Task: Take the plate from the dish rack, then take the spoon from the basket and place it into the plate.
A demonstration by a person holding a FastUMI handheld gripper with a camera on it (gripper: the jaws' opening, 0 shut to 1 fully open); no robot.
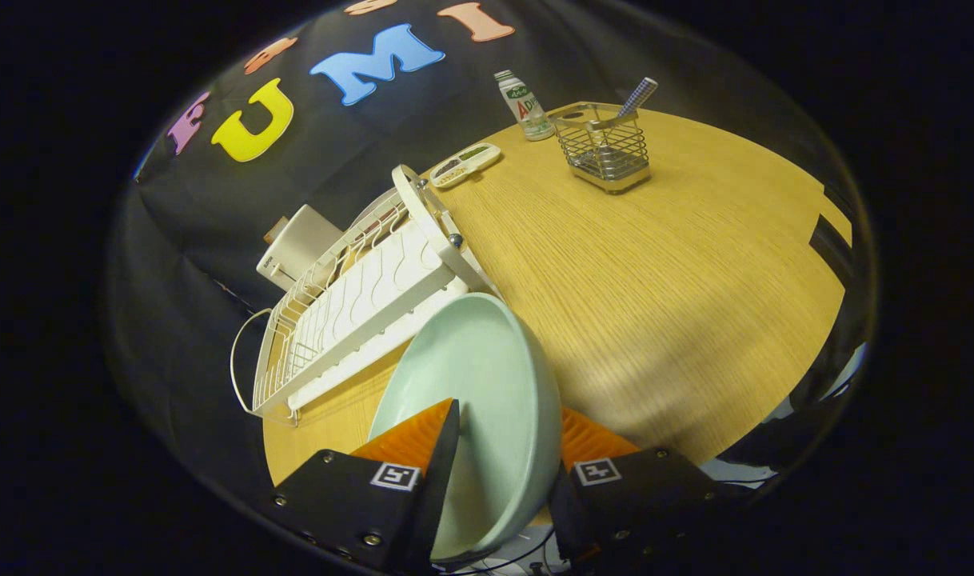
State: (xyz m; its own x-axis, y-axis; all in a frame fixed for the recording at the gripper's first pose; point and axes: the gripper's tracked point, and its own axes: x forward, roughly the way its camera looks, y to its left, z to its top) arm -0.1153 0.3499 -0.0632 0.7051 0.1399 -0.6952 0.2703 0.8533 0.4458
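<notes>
On the round wooden desk (pixel 655 264) I see my tongs (pixel 507 448) clamped on the pale green ceramic plate (pixel 487 376), held on edge just beside the white wire dish rack (pixel 351 308). Well beyond, the checkered-handled spoon (pixel 637 98) stands in the metal wire basket (pixel 605 150), near a small bottle (pixel 525 106).

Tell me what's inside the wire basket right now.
A spoon stands in the wire basket, handle poking above the rim; its bowl end is too small to make out. The gripper holds the plate.
</notes>
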